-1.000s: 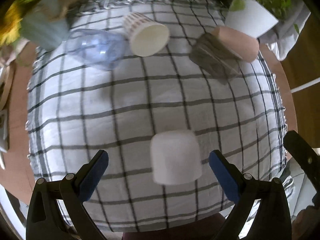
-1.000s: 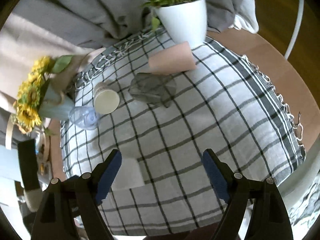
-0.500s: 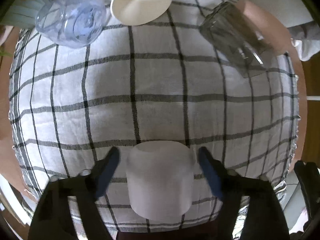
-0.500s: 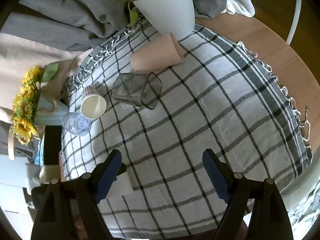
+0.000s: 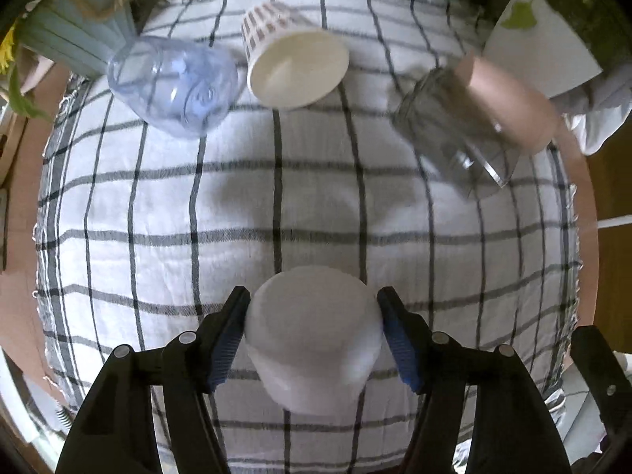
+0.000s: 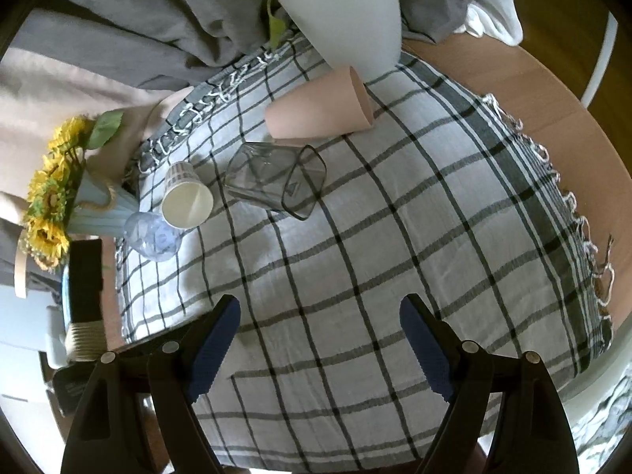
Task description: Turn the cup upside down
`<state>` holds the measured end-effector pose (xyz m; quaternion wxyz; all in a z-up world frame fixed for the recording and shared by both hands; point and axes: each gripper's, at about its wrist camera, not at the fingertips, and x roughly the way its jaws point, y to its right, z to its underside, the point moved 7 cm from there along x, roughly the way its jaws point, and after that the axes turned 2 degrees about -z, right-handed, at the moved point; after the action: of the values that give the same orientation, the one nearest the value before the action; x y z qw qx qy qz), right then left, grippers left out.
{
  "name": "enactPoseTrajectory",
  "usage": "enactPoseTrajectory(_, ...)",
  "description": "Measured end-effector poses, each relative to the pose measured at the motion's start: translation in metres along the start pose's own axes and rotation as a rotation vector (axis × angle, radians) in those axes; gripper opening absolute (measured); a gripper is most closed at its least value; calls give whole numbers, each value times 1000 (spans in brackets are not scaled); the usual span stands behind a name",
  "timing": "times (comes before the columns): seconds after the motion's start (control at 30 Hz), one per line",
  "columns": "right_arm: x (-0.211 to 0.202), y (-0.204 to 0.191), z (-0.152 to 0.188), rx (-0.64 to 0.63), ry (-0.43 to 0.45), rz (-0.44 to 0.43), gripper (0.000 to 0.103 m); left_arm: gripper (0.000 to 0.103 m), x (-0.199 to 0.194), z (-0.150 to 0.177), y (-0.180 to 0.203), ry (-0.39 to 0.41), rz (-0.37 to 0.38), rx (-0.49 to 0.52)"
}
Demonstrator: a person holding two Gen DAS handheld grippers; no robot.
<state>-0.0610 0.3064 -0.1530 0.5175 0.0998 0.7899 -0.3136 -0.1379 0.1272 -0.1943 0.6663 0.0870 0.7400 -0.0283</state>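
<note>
A white cup point(image 5: 314, 335) sits between the blue pads of my left gripper point(image 5: 314, 333), which is shut on its sides; its closed bottom faces the camera. It is at the near edge of the checked cloth point(image 5: 316, 197). My right gripper point(image 6: 320, 335) is open and empty above the near part of the same cloth point(image 6: 375, 245). The white cup is hidden in the right wrist view.
Several cups lie on their sides at the back: a bluish clear cup point(image 5: 173, 85), a paper cup point(image 5: 294, 65), a grey glass point(image 5: 454, 130) and a pink cup point(image 5: 509, 98). A white plant pot point(image 6: 347, 19) and a sunflower vase point(image 6: 71, 205) stand beyond them.
My left gripper moved forward around the white cup and closed on it, and the cup now looks tilted with its bottom toward the camera. My right gripper stayed open and shifted slightly.
</note>
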Motion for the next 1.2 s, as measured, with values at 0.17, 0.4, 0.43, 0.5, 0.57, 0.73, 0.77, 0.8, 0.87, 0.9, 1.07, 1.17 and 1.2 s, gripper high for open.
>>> enactPoseTrajectory(0.17, -1, -3, -2, -41, 2, 16, 83, 65, -6, 11, -2, 32, 39, -24)
enactPoseTrajectory(0.4, 0, -3, 1, -90, -1, 37, 83, 65, 4, 35, -2, 49, 27, -5)
enactPoseTrajectory(0.43, 0, -4, 1, -96, -2, 40, 83, 65, 5, 35, 2, 49, 25, -1)
enactPoseTrajectory(0.5, 2, -3, 2, -96, -8, 43, 83, 65, 9, 33, 5, 47, 20, -8)
enactPoseTrajectory(0.57, 3, -2, 2, -92, -13, 46, 83, 65, 19, 24, 7, 43, 22, -19)
enactPoseTrajectory(0.73, 3, -2, 2, -89, -17, 61, 83, 71, 25, 15, 13, 42, 3, 7)
enactPoseTrajectory(0.77, 3, -2, 2, -90, -20, 62, 83, 76, 25, 14, 14, 45, 3, 12)
enactPoseTrajectory(0.8, 3, -3, 2, -92, -22, 63, 83, 78, 24, 12, 15, 51, 1, 17)
enactPoseTrajectory(0.87, 2, -3, 2, -92, -19, 66, 83, 81, 21, 9, 15, 65, 0, 21)
enactPoseTrajectory(0.9, 1, -4, 2, -93, -15, 70, 84, 81, 21, 9, 15, 68, 0, 24)
enactPoseTrajectory(1.07, -4, -4, 2, -90, 2, 86, 86, 81, 9, 8, 13, 107, -12, 29)
enactPoseTrajectory(1.17, -13, -5, 1, -89, 29, 102, 86, 86, -10, 10, 6, 162, -20, 7)
enactPoseTrajectory(1.2, -19, -6, 0, -93, 48, 111, 86, 88, -18, 11, 2, 187, -28, -6)
